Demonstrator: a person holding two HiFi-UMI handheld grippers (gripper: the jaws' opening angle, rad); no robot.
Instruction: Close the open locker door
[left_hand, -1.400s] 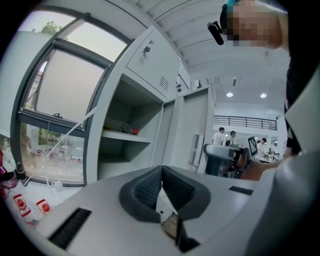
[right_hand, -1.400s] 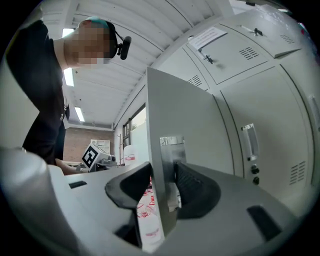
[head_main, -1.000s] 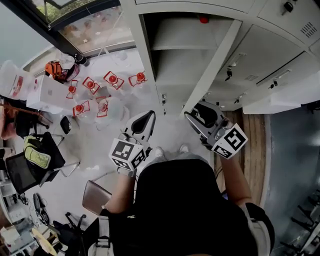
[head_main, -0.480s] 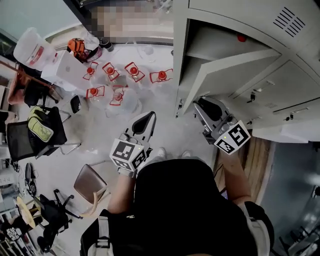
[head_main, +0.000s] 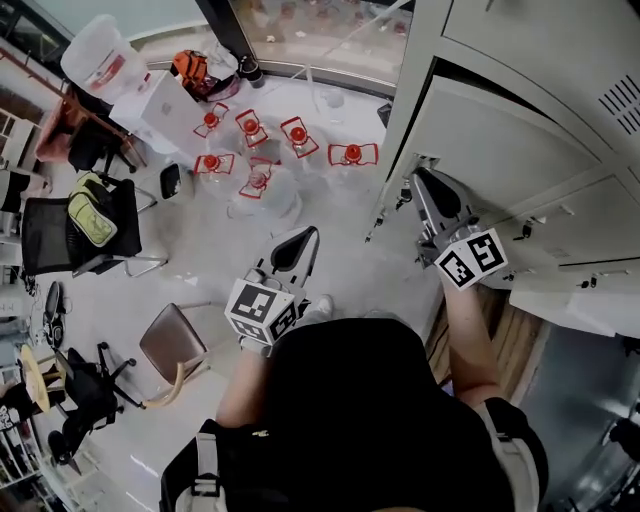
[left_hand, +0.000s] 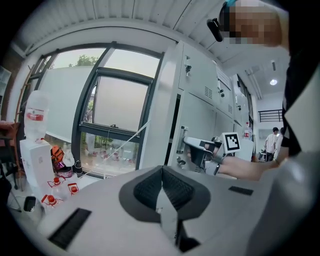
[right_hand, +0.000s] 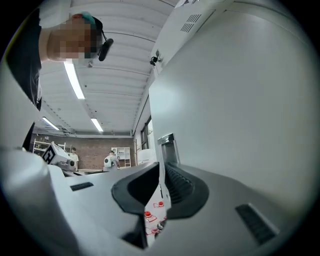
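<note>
The grey locker door (head_main: 500, 150) stands almost flush with the locker front, a thin dark gap left along its upper edge. My right gripper (head_main: 415, 177) lies against the door's free edge by the latch (right_hand: 167, 144). Its jaws are closing, the tips meet in the right gripper view, and nothing is between them. There the door (right_hand: 240, 100) fills the right side, just past my right gripper (right_hand: 160, 167). My left gripper (head_main: 310, 233) hangs shut and empty over the floor, away from the lockers. From the left gripper view, my left gripper (left_hand: 161, 172) faces the right gripper (left_hand: 192, 146) at the door.
Several water bottles with red caps (head_main: 250, 130) stand on the floor left of the lockers, beside a large jug (head_main: 95, 55). Chairs (head_main: 170, 350) and a seat with a yellow-green bag (head_main: 90, 220) stand at the left. More closed lockers (head_main: 570, 230) run to the right.
The locker door has swung from wide open to nearly flush. My right gripper moved forward along with its edge, and its jaws came together. The left gripper kept its place.
</note>
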